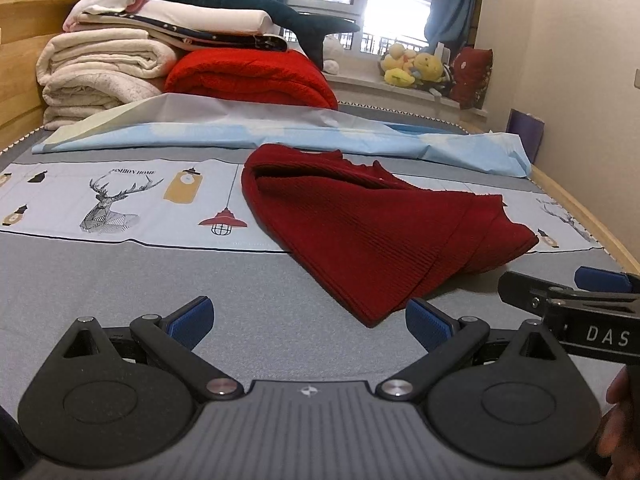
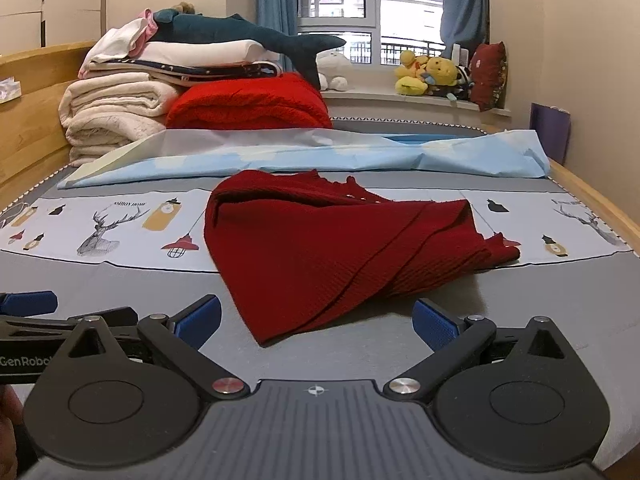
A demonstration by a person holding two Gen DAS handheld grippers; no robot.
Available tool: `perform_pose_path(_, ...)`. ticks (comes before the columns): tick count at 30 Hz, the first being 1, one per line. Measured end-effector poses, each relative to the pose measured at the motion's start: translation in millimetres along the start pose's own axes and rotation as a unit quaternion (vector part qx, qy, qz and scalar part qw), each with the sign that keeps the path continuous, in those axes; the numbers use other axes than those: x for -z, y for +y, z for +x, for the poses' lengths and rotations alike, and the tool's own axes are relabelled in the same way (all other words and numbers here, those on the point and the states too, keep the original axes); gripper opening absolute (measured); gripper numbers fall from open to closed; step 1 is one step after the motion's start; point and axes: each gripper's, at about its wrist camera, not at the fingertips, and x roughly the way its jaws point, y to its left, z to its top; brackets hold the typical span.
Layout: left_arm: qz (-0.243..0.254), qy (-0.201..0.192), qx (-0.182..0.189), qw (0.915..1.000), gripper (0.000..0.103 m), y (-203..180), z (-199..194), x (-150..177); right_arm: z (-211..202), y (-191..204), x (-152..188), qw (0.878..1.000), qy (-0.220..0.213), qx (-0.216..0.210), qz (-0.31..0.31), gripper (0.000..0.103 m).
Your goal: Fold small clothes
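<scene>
A dark red knit garment (image 1: 372,232) is lying bunched on a grey mattress (image 1: 120,280) while the left gripper (image 1: 310,322) and right gripper (image 2: 316,322) are hovering just short of it, fingers spread wide and empty.

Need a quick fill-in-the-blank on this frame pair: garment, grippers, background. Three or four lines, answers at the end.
1. The dark red knit garment lies on the grey bed surface, not held by either ____.
2. The left gripper and right gripper both have their jaws ____.
3. On top of the stack of folded blankets lies a teal plush ____.
4. The yellow plush toys sit on the sill below the ____.

Missing words: gripper; open; shark; window
</scene>
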Motion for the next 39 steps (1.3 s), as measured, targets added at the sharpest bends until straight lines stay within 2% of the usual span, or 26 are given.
perform_pose_path(39, -0.002, 0.003, -0.001, 1.0, 0.102, -0.4, 1.9, 0.6, 2.9, 0.4, 0.1, 1.0, 0.003, 0.003, -0.004, 0.101)
